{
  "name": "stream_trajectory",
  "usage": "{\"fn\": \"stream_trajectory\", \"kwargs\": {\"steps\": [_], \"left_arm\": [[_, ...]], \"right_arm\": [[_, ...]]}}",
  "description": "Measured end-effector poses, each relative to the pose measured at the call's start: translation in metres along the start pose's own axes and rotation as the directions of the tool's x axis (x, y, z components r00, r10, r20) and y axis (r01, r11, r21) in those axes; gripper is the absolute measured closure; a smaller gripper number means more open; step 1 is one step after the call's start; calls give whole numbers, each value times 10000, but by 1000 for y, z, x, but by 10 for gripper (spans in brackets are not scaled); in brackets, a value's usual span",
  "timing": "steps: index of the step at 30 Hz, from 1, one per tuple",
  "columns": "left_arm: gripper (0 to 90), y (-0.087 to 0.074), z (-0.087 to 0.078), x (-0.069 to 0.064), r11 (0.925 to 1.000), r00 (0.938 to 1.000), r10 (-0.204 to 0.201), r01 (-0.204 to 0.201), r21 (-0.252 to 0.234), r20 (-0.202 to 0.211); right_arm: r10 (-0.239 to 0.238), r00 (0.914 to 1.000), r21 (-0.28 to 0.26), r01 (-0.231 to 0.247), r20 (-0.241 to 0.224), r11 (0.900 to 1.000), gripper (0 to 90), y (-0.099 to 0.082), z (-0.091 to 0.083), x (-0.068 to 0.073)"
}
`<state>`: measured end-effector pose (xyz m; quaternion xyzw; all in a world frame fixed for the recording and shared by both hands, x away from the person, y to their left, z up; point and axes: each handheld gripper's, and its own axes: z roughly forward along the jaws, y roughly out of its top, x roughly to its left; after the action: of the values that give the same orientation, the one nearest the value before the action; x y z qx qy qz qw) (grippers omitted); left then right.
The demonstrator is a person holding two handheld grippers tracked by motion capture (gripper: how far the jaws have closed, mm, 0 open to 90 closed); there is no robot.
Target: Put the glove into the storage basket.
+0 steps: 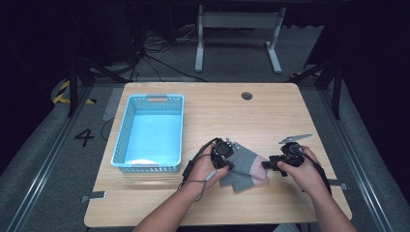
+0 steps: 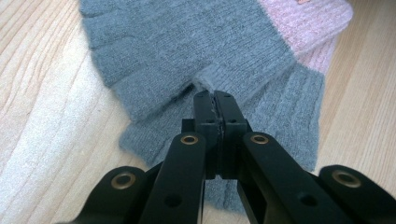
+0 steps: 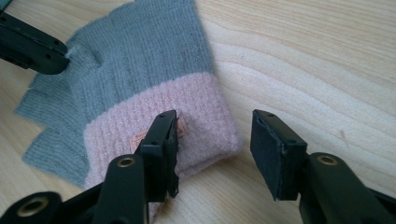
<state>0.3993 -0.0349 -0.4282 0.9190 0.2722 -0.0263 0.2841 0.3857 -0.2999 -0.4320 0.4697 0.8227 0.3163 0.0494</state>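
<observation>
Two grey knitted gloves with pink cuffs lie overlapped on the wooden table [image 1: 227, 116], the upper glove [image 1: 245, 159] [image 2: 187, 46] [image 3: 140, 60] across the lower glove [image 2: 289, 116]. My left gripper [image 1: 231, 163] [image 2: 214, 98] is shut on a pinch of grey knit at the upper glove's thumb; its black tip [image 3: 51, 58] also appears in the right gripper view. My right gripper [image 1: 267, 164] [image 3: 215, 123] is open at the pink cuff [image 3: 205, 102] [image 2: 308, 23]. Its left finger [image 3: 161, 140] rests on the cuff by a small label, and the right finger [image 3: 273, 149] is over bare wood.
A light blue plastic basket [image 1: 122, 135], empty inside, stands on the table's left half. A round cable hole [image 1: 247, 95] sits near the far edge. Beyond the table are a desk frame [image 1: 237, 38] and cables on the floor.
</observation>
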Motion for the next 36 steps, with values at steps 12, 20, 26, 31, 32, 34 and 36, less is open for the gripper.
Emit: {"fn": "stream_trajectory", "kwargs": {"steps": [12,20,26,31,32,34,36], "left_arm": [[899,0,0,-3,10000,10000,25,-25,-63,96],[899,-1,-6,-4,9996,9999,111,-110,-254,39],[899,-1,-21,-13,9979,9995,324,-324,-566,-5],[900,-6,-31,-22,9968,9990,443,-444,-671,-15],[900,-7,-32,-23,9967,9990,438,-438,-690,-18],[900,-11,-37,-27,9964,9991,421,-421,-734,-18],[900,-14,-39,-30,9965,9990,449,-446,-707,27]], "right_arm": [[-198,9995,401,207,-248,9990,791,1,2,2],[-562,9984,333,561,39,9979,811,3,-3,8],[-850,9961,38,849,227,9964,810,7,-16,14],[-1132,9933,-173,1136,210,9934,808,12,-25,20],[-1195,9926,-201,1199,212,9926,808,14,-26,21],[-1415,9898,-233,1419,174,9896,807,20,-27,25],[-1528,9881,-230,1531,164,9879,807,22,-27,27]]}}
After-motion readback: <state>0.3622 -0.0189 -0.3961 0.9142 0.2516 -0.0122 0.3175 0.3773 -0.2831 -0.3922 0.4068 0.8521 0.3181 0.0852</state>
